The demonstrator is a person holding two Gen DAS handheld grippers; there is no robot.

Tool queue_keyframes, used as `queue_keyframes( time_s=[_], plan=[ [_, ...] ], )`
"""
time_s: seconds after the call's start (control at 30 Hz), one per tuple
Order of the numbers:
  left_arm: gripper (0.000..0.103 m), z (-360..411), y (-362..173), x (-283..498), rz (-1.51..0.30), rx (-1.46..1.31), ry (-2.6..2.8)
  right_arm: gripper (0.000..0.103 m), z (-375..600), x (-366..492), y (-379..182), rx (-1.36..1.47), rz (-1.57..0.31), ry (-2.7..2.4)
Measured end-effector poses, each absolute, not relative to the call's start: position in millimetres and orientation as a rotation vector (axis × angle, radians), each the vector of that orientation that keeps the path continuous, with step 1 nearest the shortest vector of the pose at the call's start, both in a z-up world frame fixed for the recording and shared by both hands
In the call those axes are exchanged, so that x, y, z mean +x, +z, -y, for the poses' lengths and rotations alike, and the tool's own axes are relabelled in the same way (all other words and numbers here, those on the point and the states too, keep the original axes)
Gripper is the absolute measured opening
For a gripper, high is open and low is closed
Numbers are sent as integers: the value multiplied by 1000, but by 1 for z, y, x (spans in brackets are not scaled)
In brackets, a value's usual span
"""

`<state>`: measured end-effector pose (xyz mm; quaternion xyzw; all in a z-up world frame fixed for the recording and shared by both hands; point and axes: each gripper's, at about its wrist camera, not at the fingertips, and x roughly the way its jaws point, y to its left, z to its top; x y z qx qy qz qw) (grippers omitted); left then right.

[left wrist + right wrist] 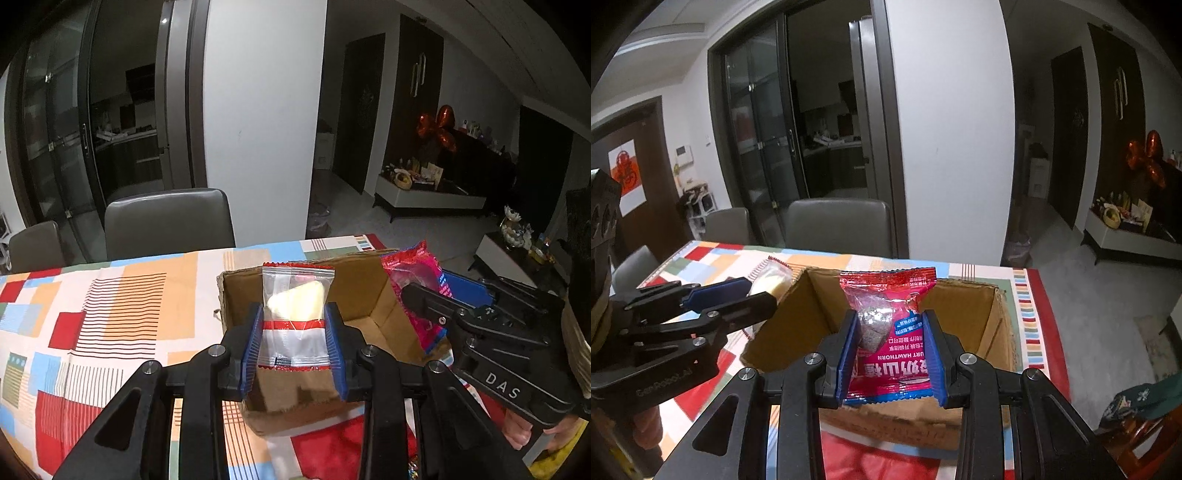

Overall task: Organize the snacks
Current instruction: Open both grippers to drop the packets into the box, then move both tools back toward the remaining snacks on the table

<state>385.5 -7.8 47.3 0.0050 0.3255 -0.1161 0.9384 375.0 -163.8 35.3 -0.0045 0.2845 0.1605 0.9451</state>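
Observation:
My left gripper (pixel 293 314) is shut on a clear snack packet with red trim (pixel 295 299) holding a pale cake, raised over the near left rim of an open cardboard box (pixel 354 295). My right gripper (pixel 892 319) is shut on a red and blue hawthorn snack packet (pixel 890 332), held above the box (pixel 960 321), whose inside looks bare where it shows. In the left wrist view the right gripper (pixel 406 291) and its red packet (pixel 417 273) appear at the right. In the right wrist view the left gripper (pixel 753 291) and the pale packet (pixel 772 278) sit by the box's left wall.
The box stands on a table under a patchwork cloth (pixel 110 306). Grey chairs (pixel 170 221) line the far side. A hand (pixel 565 432) grips the right tool. Beyond the table's right edge the floor (pixel 1089 295) drops away, with a green cushion (pixel 1137 398) nearby.

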Motion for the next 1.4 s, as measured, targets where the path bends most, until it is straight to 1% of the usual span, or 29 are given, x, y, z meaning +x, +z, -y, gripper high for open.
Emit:
queue_keyframes(
  time_s=[0.07,0.13,0.17,0.2,0.3,0.37,0.5,0.57,0.6,0.63,0.83,0.87,0.9,0.93,1.17,1.4],
  plan=[
    [37,7,46,390,-667,6,-225,36,165,379,35,-20,-584,315],
    [48,6,45,390,-668,3,-218,42,165,380,36,-29,-592,298],
    [50,5,45,388,-665,3,-212,49,165,379,38,-28,-593,292],
    [54,5,46,386,-661,4,-209,52,166,377,38,-23,-589,285],
    [58,4,49,376,-650,8,-197,52,168,370,40,-29,-584,283],
    [63,4,53,366,-644,8,-197,52,170,362,42,-26,-581,295],
    [68,5,63,343,-617,2,-198,52,173,345,47,-26,-579,316],
    [68,5,70,332,-602,-5,-203,54,175,336,51,-31,-573,329],
    [68,5,71,325,-594,-4,-204,58,175,329,53,-35,-565,332],
    [69,5,73,316,-582,0,-205,59,175,324,55,-39,-555,334],
    [70,5,75,274,-551,18,-242,59,174,280,61,-50,-504,355],
    [70,6,75,266,-546,25,-248,61,174,274,60,-55,-499,359],
    [70,7,75,260,-542,32,-254,65,173,267,60,-58,-494,360],
    [70,7,74,253,-538,42,-261,66,172,258,58,-61,-489,362],
    [70,14,65,210,-517,120,-292,66,171,220,45,-74,-492,381],
    [70,18,40,180,-539,177,-331,66,168,198,26,-98,-536,379]
  ],
)
